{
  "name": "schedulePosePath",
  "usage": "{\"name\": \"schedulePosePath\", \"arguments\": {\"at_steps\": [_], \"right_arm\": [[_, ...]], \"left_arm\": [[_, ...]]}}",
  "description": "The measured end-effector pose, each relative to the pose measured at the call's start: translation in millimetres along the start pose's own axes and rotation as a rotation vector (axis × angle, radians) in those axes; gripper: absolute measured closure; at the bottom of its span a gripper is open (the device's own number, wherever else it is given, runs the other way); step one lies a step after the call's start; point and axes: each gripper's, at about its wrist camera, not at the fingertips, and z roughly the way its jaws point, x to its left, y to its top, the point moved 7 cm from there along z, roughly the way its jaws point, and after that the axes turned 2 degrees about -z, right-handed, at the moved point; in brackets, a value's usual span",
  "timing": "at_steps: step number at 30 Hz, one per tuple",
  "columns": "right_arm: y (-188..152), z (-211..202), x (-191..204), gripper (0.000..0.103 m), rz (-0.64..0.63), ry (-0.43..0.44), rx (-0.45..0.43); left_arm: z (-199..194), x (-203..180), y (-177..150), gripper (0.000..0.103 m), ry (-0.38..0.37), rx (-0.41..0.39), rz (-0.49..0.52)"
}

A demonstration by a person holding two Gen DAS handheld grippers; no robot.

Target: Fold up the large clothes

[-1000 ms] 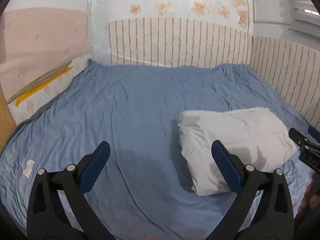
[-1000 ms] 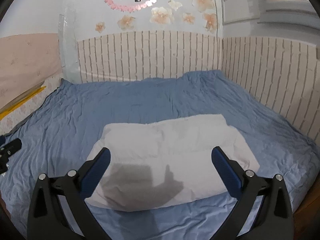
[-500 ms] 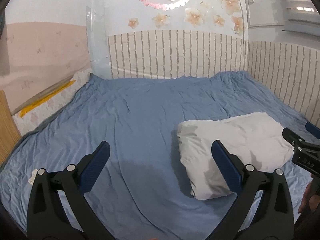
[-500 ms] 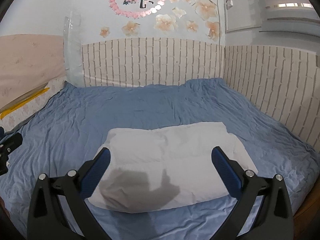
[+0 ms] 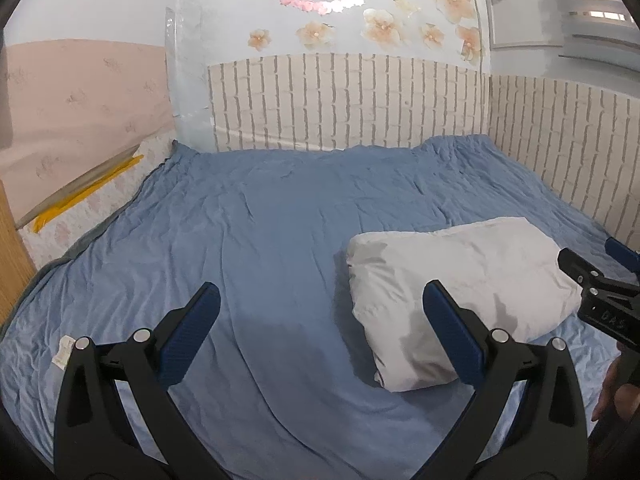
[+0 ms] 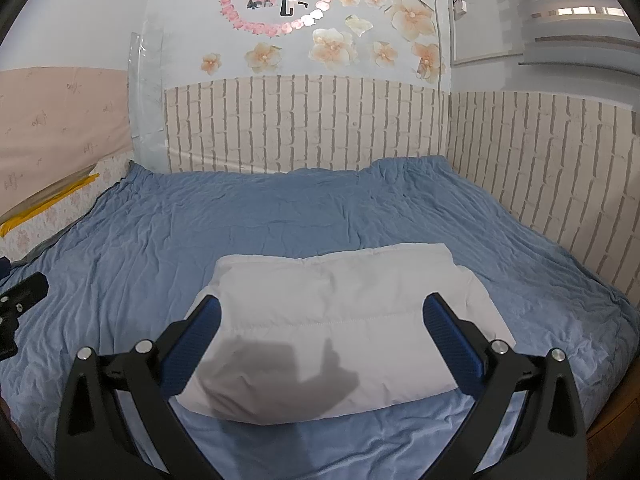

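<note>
A white padded garment [image 5: 460,280] lies folded into a thick rectangle on the blue bedspread [image 5: 260,240], at the right in the left wrist view. In the right wrist view the same garment [image 6: 340,312] lies straight ahead. My left gripper [image 5: 322,300] hangs open above the bedspread, left of the bundle, holding nothing. My right gripper [image 6: 322,312] is open above the garment's near half, apart from it, and casts a shadow on it. The right gripper's black body [image 5: 600,292] shows at the right edge of the left wrist view.
Brick-pattern padding [image 6: 304,124] lines the back and right walls around the bed. A floral mattress edge with a yellow strip [image 5: 80,200] runs along the left. A wooden panel [image 5: 12,248] stands at the near left. A small white tag [image 5: 62,354] lies on the bedspread.
Both cameras have tilted upward and drawn back a little, showing more wall. The folded garment has not moved and both grippers stay open.
</note>
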Motion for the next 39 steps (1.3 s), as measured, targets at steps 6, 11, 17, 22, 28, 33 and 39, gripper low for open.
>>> {"name": "schedulePosePath", "arguments": {"at_steps": [6,11,17,22,28,33,39], "right_arm": [[-1.6,-2.2,-4.3,0.002,0.003,-0.002,0.001],[-2.9,-2.0,-7.0,0.002,0.005,-0.005,0.002],[-4.0,-2.2,-8.0,0.002,0.005,-0.005,0.004],[-3.4,-1.6,-7.9,0.002,0.005,-0.006,0.003],[-3.1,-1.5,-8.5,0.002,0.004,-0.005,0.003],[-3.9,-2.0,-8.7,0.002,0.004,-0.006,0.004],[-7.5,0.0,-7.9,0.002,0.006,-0.011,0.02]], "left_arm": [[-0.2,4.5,0.7,0.003,-0.005,-0.007,-0.009],[-0.3,4.5,0.0,0.003,-0.011,-0.008,-0.005],[0.9,4.1,-1.2,0.003,-0.002,-0.004,0.006],[0.7,4.6,-1.2,0.003,0.0,-0.004,0.007],[0.6,4.5,-2.0,0.003,0.001,0.0,0.009],[-0.3,3.3,-3.3,0.003,0.008,0.007,0.01],[2.1,3.8,-5.9,0.003,0.013,0.023,0.006]]}}
